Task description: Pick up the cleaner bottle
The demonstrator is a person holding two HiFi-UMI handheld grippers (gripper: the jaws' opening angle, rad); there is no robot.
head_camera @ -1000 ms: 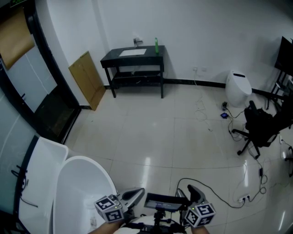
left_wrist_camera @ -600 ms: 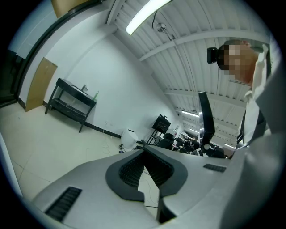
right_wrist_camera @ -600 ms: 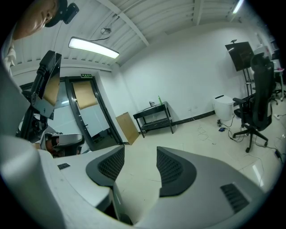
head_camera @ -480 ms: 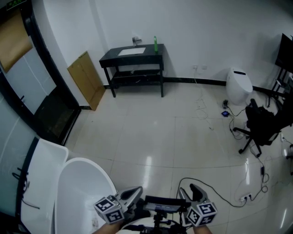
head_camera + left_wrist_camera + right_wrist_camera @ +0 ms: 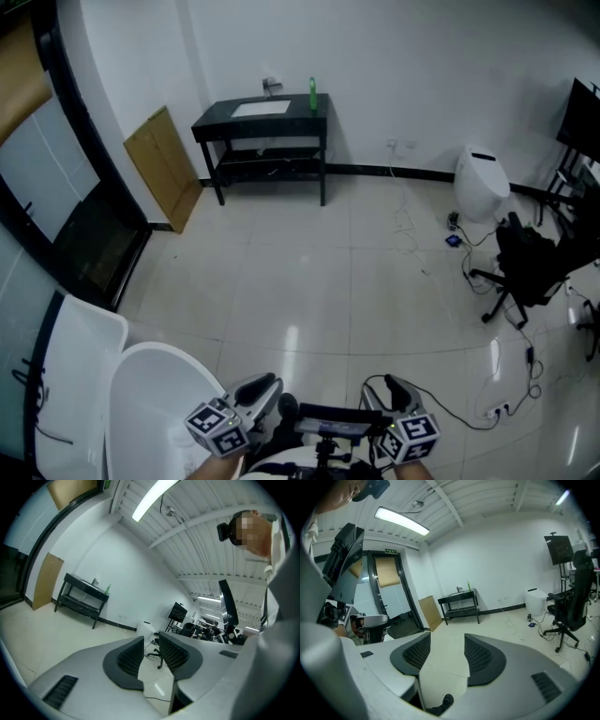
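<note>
Our left gripper has just been opening: its jaws stand narrowly apart, with nothing between them. Our right gripper gapes wider, empty. The green cleaner bottle stands upright on the black table by the far wall, well apart from both.

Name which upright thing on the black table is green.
The slim cleaner bottle at the right end of the black table is green; the small fixture to its left is grey.
</note>
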